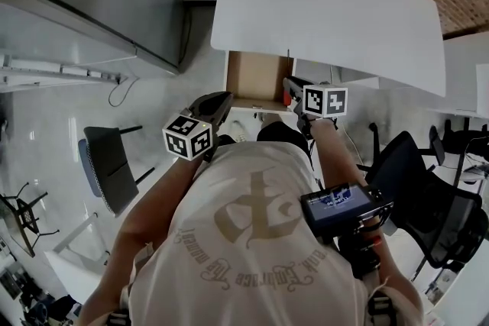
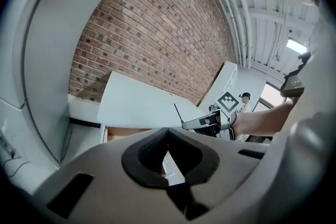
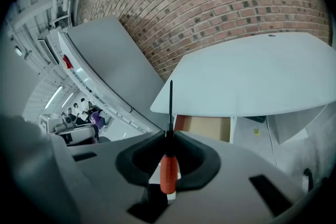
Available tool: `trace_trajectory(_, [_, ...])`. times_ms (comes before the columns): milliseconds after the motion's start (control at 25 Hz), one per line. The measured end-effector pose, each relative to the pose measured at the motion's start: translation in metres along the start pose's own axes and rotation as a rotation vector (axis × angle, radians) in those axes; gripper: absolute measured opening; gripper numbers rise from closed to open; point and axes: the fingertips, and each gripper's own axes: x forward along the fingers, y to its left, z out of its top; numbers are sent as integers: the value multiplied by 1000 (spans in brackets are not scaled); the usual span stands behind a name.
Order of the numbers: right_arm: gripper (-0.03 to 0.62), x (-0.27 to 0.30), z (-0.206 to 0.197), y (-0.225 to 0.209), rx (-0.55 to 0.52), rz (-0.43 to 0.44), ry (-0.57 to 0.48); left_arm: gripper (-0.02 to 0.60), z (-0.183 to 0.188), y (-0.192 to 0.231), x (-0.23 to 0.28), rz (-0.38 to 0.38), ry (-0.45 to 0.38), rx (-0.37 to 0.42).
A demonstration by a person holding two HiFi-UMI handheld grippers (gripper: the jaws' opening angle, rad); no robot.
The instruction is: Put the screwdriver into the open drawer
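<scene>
screwdriver [image 3: 168, 171], one, in right gripper [image 3: 169, 136], one open drawer [image 3: 207, 128]

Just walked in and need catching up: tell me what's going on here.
A person stands facing a white desk with a gripper in each hand. The right gripper has its jaws shut on a screwdriver with an orange-red handle, and the shaft points ahead toward the open drawer under the desk. The left gripper is beside it, jaws together with nothing in them. The screwdriver is not yet in the drawer.
</scene>
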Motion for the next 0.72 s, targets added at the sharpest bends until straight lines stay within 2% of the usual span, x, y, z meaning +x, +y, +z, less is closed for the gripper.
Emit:
trace_trajectory(320, [67, 11, -33, 14, 24, 40, 50, 20, -15, -3, -6, 5, 5, -20])
trace_trajectory(600, [67, 24, -53, 8, 55, 63, 107, 20, -24, -6, 1, 22, 24, -44])
trace_trajectory(720, [67, 34, -60, 1, 103, 79, 126, 20, -31, -5, 6, 38, 35, -58])
